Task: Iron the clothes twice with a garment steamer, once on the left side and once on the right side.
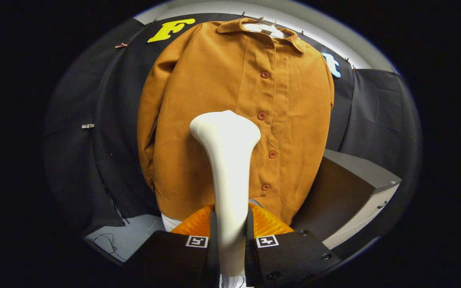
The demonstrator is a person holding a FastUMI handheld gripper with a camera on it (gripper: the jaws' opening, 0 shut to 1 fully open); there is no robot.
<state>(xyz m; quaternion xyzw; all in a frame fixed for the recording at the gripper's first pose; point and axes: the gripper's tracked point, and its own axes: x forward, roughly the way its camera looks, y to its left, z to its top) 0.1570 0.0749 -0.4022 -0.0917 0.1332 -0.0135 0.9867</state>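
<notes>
Black-walled booth: claw [230, 240] clamps white steamer [227, 160] before (buttoned) brown jacket [214, 100].

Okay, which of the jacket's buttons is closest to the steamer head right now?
The third button down, just right of the white steamer head, which the gripper holds; the other buttons on the brown jacket sit farther off.

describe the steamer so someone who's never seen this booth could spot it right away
Find the brown button-up jacket hanging on a hanger against the black cloth wall. In front of its lower half rises the white garment steamer, its handle clamped between the gripper fingers. It is the one smooth white shape, flaring to a wide head.
</notes>
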